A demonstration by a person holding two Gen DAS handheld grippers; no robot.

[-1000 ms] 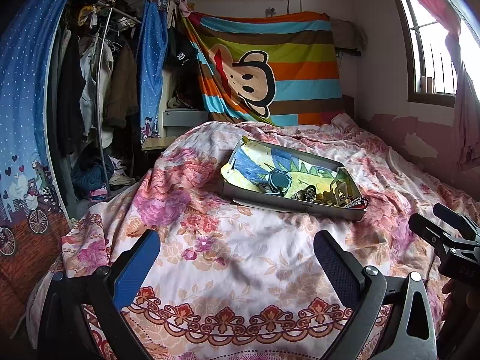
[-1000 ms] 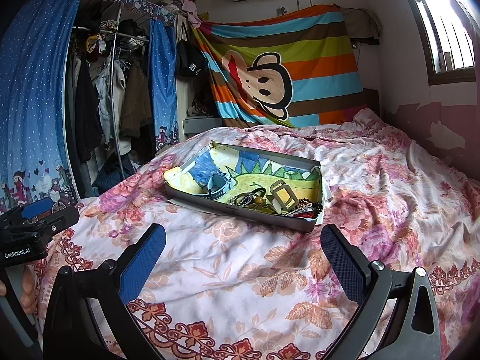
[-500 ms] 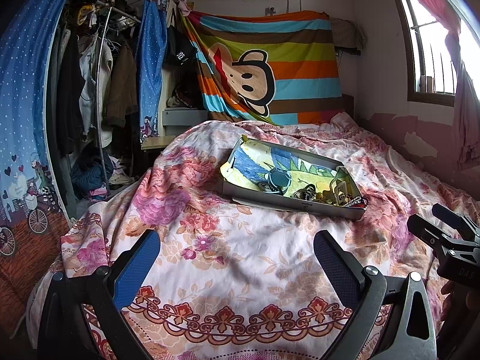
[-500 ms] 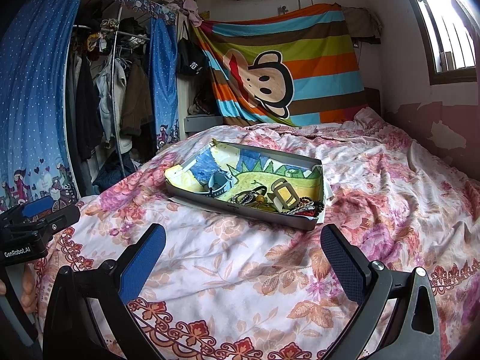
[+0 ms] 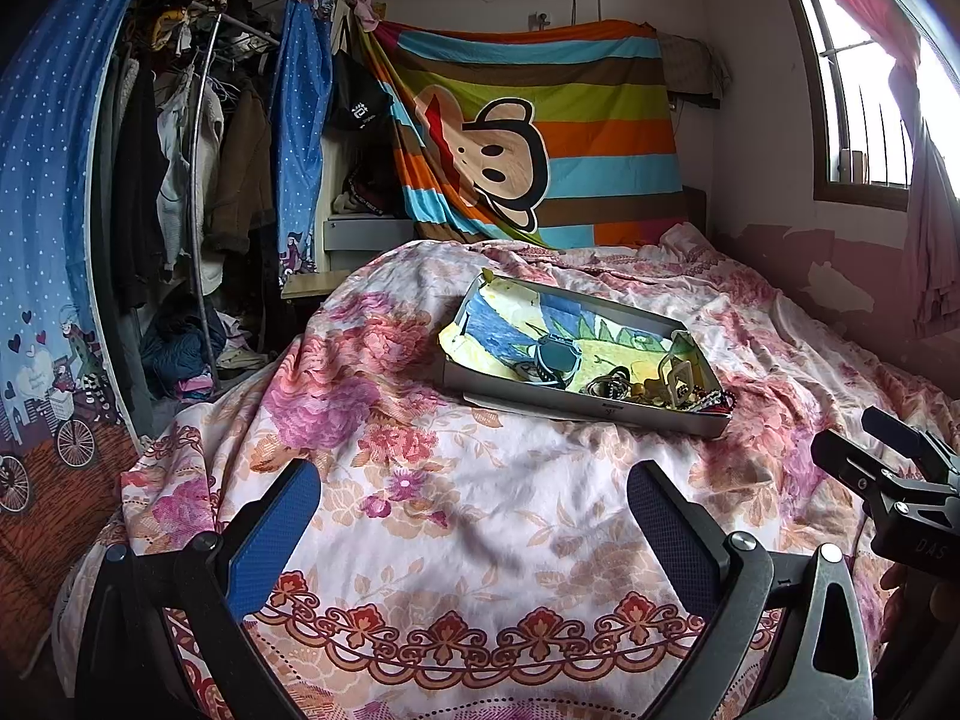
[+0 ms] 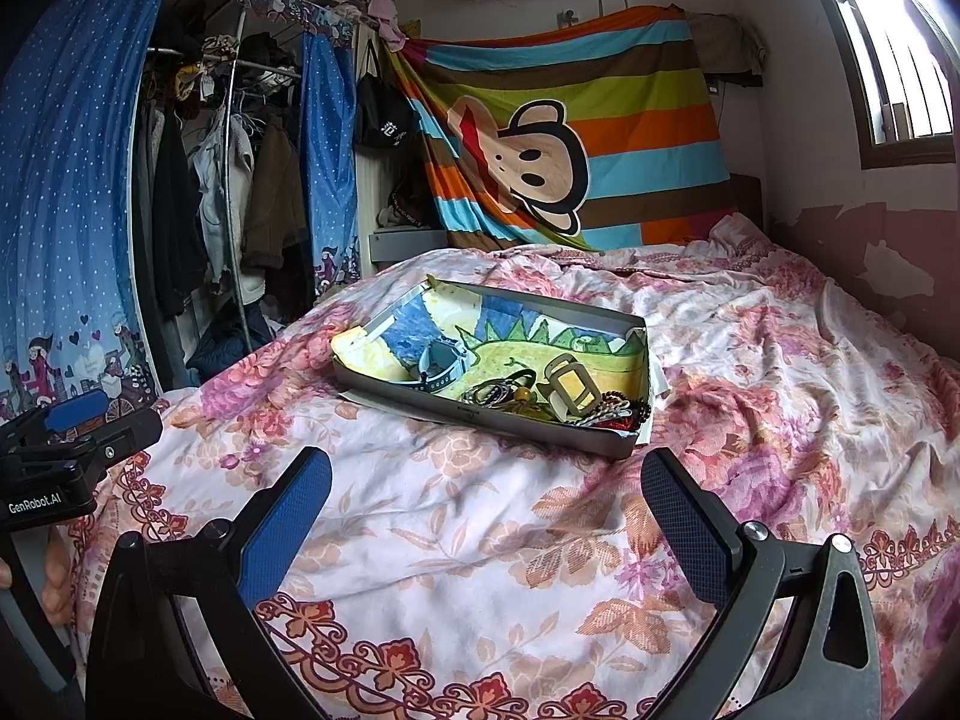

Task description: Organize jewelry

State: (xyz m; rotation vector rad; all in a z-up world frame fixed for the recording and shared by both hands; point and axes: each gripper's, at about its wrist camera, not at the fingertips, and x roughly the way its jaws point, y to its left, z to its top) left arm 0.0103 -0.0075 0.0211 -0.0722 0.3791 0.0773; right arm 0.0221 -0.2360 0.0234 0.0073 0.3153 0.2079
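Both the left gripper [image 5: 474,510] and right gripper [image 6: 486,498] hang wide apart and empty at six o'clock, the jewelry [image 6: 540,399] heaped in the tray [image 6: 540,435] at twelve, fitting either sorting ahead or finished.

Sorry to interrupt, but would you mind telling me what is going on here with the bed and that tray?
A person holds a two-finger gripper in each hand over a bed with a floral cover. The left gripper and the right gripper are both open and hold nothing. Ahead of them a shallow metal tray lies on the cover, with jewelry heaped together at one end: a watch, a buckle-like piece and beads. Neither gripper touches the tray.
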